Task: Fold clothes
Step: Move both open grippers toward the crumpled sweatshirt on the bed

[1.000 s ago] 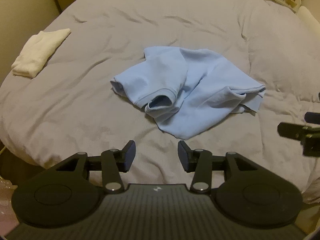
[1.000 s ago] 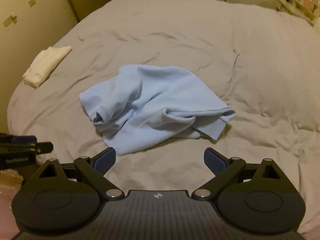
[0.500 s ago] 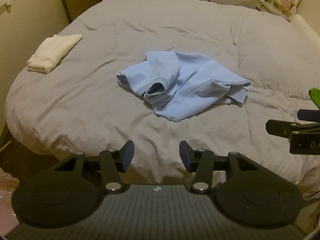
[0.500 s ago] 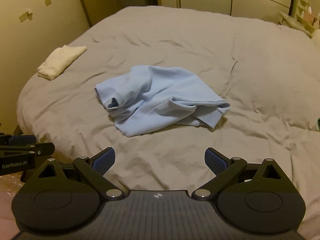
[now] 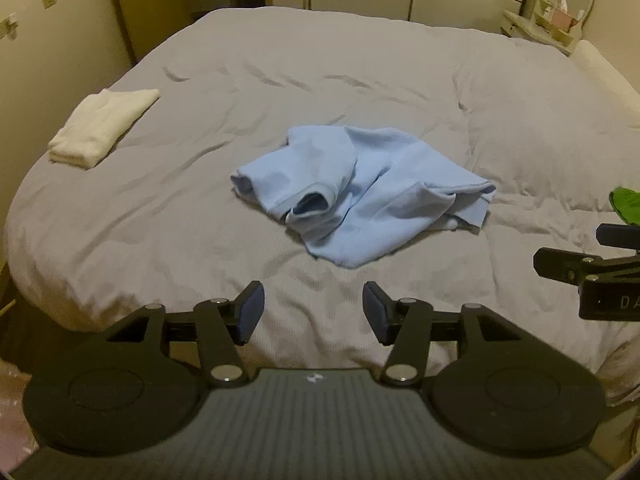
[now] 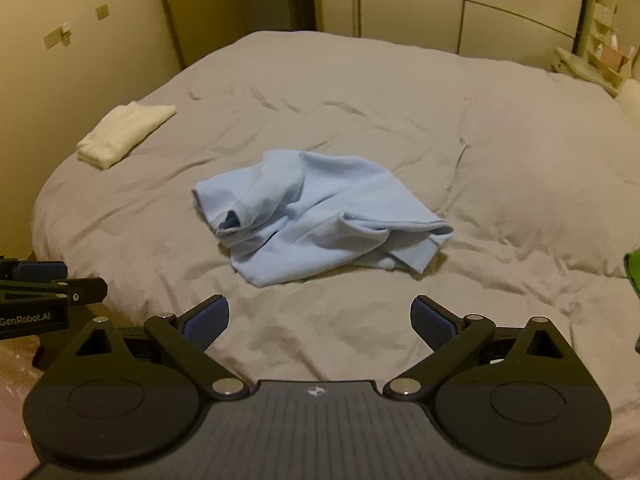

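A crumpled light blue t-shirt (image 5: 360,196) lies in a heap in the middle of the grey bed (image 5: 160,208); it also shows in the right wrist view (image 6: 316,216). My left gripper (image 5: 314,312) is open and empty, held near the bed's front edge, well short of the shirt. My right gripper (image 6: 320,320) is open wider and empty, also back from the shirt. Each gripper shows at the edge of the other's view: the right one in the left wrist view (image 5: 588,276), the left one in the right wrist view (image 6: 48,284).
A folded cream-white cloth (image 5: 102,128) lies at the bed's far left edge, also seen in the right wrist view (image 6: 124,134). A green item (image 5: 626,204) sits at the bed's right edge. Wardrobe doors and a door stand beyond the bed; a shelf is at the far right.
Both grippers have pulled back and risen away from the shirt, so more of the bed and room shows. The shirt has not moved. Both stay open.
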The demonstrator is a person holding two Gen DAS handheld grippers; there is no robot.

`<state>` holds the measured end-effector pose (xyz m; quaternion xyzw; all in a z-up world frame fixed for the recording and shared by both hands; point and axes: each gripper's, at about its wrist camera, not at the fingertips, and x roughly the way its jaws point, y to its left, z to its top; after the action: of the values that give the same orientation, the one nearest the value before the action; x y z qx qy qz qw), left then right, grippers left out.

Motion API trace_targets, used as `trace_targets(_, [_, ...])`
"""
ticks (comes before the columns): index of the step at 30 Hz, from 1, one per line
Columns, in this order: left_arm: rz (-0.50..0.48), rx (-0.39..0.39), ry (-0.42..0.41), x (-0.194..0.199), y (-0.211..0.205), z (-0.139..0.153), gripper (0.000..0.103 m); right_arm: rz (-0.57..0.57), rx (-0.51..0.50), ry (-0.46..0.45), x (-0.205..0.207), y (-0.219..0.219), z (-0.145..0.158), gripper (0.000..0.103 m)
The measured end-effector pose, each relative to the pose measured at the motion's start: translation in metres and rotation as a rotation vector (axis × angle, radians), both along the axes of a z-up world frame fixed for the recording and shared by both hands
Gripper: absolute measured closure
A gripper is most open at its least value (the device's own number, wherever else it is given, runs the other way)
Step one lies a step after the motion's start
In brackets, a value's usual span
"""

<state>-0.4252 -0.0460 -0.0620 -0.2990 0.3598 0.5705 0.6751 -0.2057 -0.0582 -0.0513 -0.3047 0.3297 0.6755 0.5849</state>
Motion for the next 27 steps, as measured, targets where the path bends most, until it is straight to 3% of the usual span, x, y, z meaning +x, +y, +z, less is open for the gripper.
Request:
trace_targets(9, [-0.116,-0.070,0.032,-0.049,0.081,-0.016,0.051,-0.138,-0.069,0.035,-0.032,0.061,-0.023,0.003])
trace_targets(19, [-0.331,-0.107,0.132,-0.113,0.169,-0.064,0.051,-0.287,-0.142,0.047,-0.092,0.122,-0.067,0.003])
trace_targets(26, [-0.519,-0.114,0.200,-0.115,0.191,-0.107,0.052,-0.237,-0.203,-0.043,-0.134,0.133,-0.117,0.005])
trace_targets(27, [-0.548,-0.112,0.208,-0.113,0.193,-0.113,0.052,-0.217,-0.208,-0.064,-0.140,0.135,-0.123,0.010])
